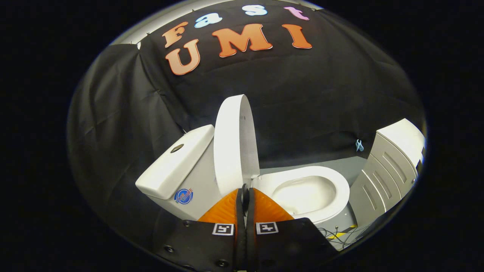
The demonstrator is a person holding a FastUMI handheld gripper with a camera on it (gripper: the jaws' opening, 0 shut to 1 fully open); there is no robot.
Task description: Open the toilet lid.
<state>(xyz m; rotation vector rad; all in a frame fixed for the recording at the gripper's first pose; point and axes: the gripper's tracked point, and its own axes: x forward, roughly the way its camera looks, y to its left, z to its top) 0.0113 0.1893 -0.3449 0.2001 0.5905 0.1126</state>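
I am holding my gripper [244, 192] with fingers pressed together on nothing, the lid [231, 145] standing upright just ahead against the tank [177, 162], seat [310, 190] exposed beyond; risk: a nudge from me could be tipping it back down.

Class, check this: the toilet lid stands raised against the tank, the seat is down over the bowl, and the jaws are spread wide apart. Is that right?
One detail is wrong: the gripper has its jaws closed together, not spread wide, as the gripper view shows. The lid does stand raised by the tank, with the seat down.
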